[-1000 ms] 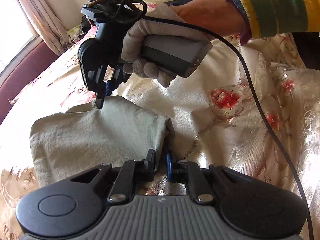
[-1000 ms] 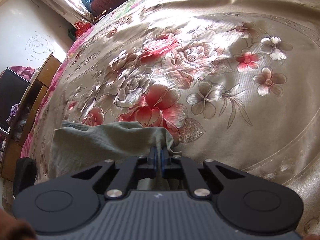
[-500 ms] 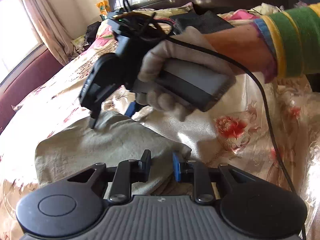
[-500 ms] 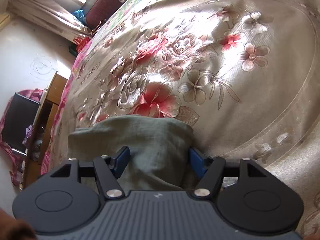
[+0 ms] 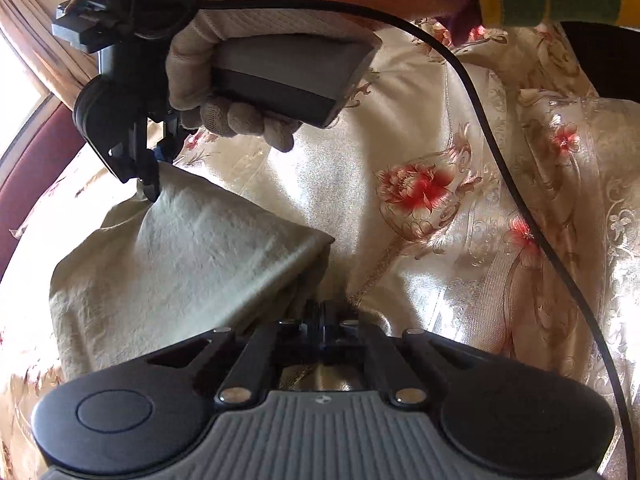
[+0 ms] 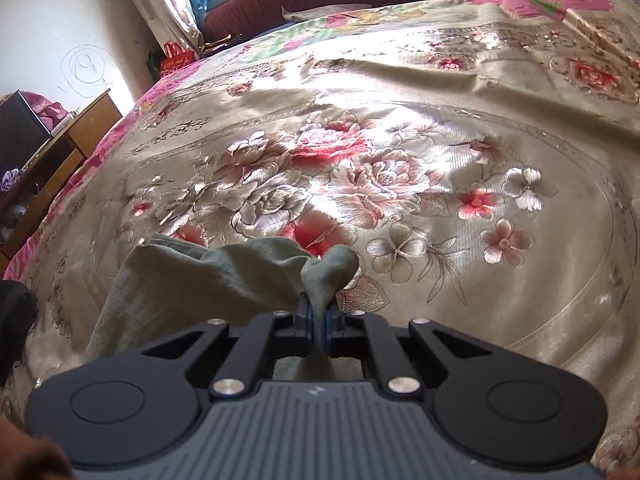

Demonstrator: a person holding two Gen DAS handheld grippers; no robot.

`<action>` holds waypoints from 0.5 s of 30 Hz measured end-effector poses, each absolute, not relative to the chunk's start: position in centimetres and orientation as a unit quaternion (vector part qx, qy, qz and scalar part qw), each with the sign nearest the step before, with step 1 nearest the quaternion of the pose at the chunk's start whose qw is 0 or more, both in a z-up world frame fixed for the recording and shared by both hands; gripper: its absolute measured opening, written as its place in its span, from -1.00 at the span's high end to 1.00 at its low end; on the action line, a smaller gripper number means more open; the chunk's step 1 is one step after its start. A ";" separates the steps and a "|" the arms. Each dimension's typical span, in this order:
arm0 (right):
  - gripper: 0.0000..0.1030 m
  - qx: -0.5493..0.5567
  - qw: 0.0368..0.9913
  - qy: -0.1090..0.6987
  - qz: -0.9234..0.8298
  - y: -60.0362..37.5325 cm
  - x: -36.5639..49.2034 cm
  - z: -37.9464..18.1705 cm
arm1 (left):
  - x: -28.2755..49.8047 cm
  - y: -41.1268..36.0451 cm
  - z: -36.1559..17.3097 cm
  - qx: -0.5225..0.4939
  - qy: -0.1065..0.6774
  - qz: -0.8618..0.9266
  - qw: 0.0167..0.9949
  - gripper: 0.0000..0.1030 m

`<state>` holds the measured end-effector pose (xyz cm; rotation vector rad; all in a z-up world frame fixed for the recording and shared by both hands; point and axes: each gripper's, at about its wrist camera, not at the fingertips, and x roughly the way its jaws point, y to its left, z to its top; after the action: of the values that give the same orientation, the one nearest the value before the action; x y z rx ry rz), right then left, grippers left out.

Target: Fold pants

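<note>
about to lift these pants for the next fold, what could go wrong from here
1. The right tongs pinch only a small bunched tip of the pants; it may slip out on lifting.
2. The left tongs have just closed at the folded corner. Their hold is hard to see, so layers might separate.
3. The cable hangs across the bedspread and could snag.

Honestly nothing here you can actually read. Each gripper body has a tiny pale logo mark stamped on its ribbed grey top, left gripper and right gripper alike, but it's too small to make out. The wall has a scribbled spiral doodle, no letters. The red bag by the curtain has gold print, unreadable.
</note>
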<state>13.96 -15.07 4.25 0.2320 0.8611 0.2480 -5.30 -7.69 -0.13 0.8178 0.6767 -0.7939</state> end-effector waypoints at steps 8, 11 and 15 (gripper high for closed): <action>0.88 0.090 0.897 0.419 0.110 -15.2 14.4 4.3 | -4.2 -6.5 1.1 0.333 0.329 -0.370 0.802 0.67; 0.86 0.084 0.896 0.422 0.110 -15.1 14.3 4.0 | -4.5 -4.9 2.6 0.316 0.330 -0.358 0.814 0.62; 0.78 0.081 0.895 0.425 0.108 -15.3 14.4 3.8 | -3.9 -1.7 5.4 0.289 0.332 -0.324 0.838 0.48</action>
<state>14.35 -15.33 3.81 0.1687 0.8815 0.2240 -3.92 -1.69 5.43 0.6121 0.7021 -0.6845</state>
